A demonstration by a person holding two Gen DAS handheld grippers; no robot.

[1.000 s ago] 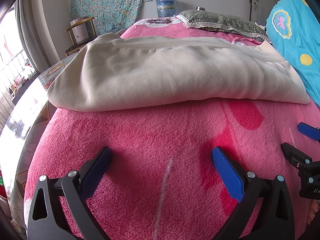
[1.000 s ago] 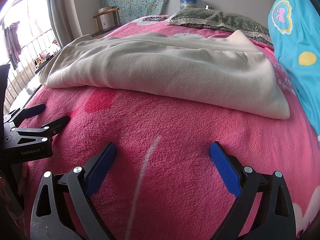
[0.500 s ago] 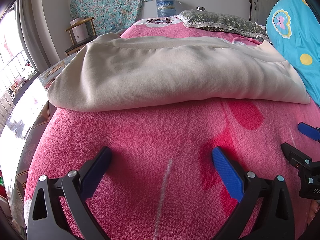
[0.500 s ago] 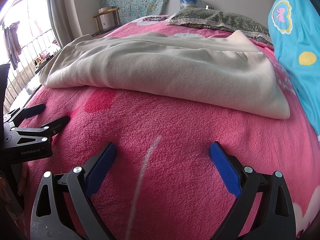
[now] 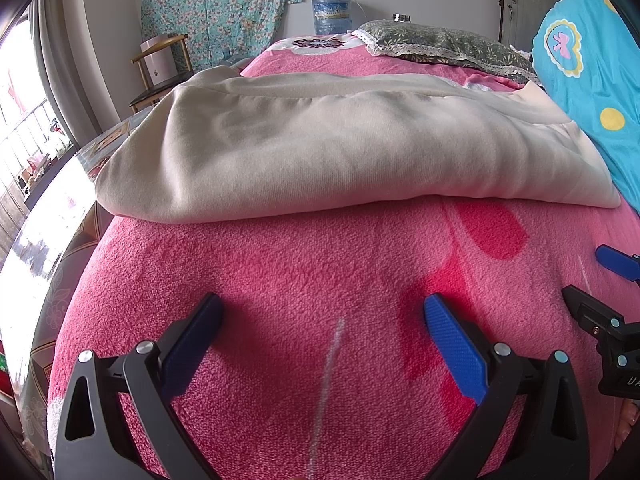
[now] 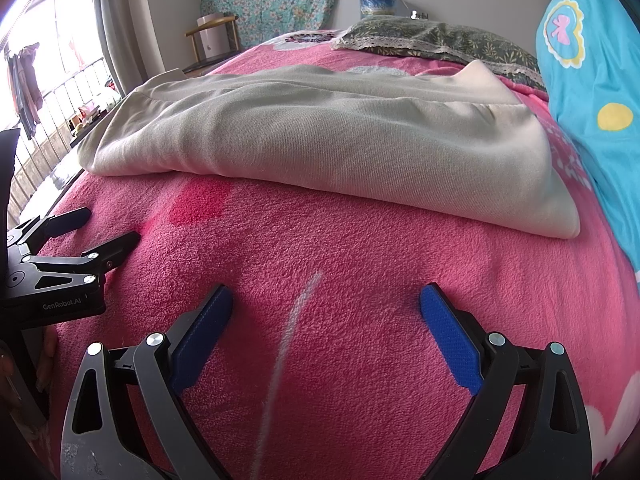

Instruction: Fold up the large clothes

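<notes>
Both grippers sat low over the pink blanket point(image 5: 320, 264), the left gripper point(image 5: 322, 320) and right gripper point(image 6: 326, 308) each with fingers spread wide and nothing between them. Ahead of them, well apart, the cream garment point(image 5: 344, 148) lay folded across the bed, its far edge hidden behind its own bulk. At the frame edges each gripper was only partly visible to the other's camera.
</notes>
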